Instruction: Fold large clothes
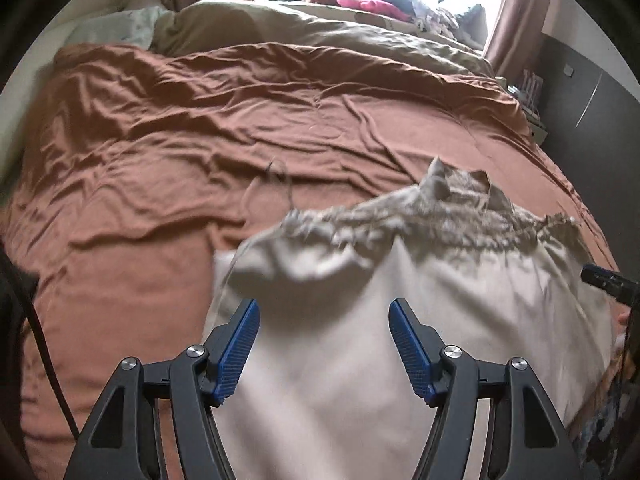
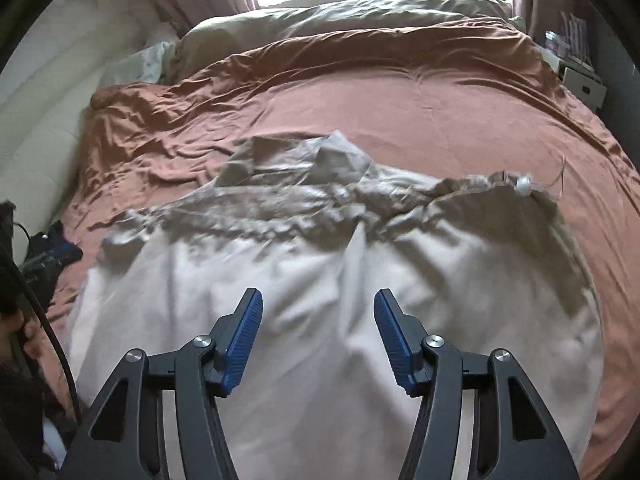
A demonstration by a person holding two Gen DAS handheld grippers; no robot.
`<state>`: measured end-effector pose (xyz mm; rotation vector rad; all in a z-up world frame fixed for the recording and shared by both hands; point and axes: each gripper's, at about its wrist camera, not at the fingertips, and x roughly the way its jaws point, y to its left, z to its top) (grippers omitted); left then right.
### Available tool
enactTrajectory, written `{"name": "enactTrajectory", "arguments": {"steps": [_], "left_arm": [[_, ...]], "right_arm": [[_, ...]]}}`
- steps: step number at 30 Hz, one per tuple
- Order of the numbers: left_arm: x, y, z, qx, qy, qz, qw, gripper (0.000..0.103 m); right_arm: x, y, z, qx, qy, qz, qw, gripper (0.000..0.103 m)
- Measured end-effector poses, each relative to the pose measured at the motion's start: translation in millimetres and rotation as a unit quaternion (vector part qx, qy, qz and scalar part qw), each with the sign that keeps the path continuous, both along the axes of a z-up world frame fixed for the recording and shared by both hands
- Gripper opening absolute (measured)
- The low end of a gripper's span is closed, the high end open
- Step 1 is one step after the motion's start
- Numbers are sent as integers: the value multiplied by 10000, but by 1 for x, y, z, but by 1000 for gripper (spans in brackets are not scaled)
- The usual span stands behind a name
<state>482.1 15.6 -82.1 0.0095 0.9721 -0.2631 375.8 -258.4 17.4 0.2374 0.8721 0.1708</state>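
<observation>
1. Left wrist view: your left gripper (image 1: 324,322) hovers with its blue-padded jaws spread wide, gripping nothing. Below it lies the pale beige gathered-waist garment (image 1: 400,300), spread on the rumpled rust-brown bed cover (image 1: 200,128), toward the bed's near right side.

2. Right wrist view: your right gripper (image 2: 318,312) is likewise spread, empty, above the garment's (image 2: 320,264) smooth cloth. A white cord toggle (image 2: 523,185) sits at its crumpled far edge.
</observation>
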Motion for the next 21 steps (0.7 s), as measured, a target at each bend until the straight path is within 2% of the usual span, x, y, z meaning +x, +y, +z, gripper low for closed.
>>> {"name": "enactTrajectory", "arguments": {"steps": [5, 10, 13, 15, 21], "left_arm": [[-40, 28, -7, -207, 90, 271, 9994, 69], [-68, 57, -12, -436, 155, 571, 9973, 69], [-84, 76, -17, -641, 250, 790, 9945, 69], [-91, 86, -20, -715, 292, 916, 9928, 69], [-111, 114, -42, -1171, 678, 1208, 9834, 69]], "right_arm": [[-31, 19, 4, -270, -159, 43, 9995, 56], [-55, 38, -2, 10, -114, 223, 9997, 54], [-67, 50, -11, 141, -30, 261, 9996, 52], [-73, 59, -14, 104, -4, 289, 9995, 46], [-87, 94, -33, -1, 94, 522, 9986, 45]]}}
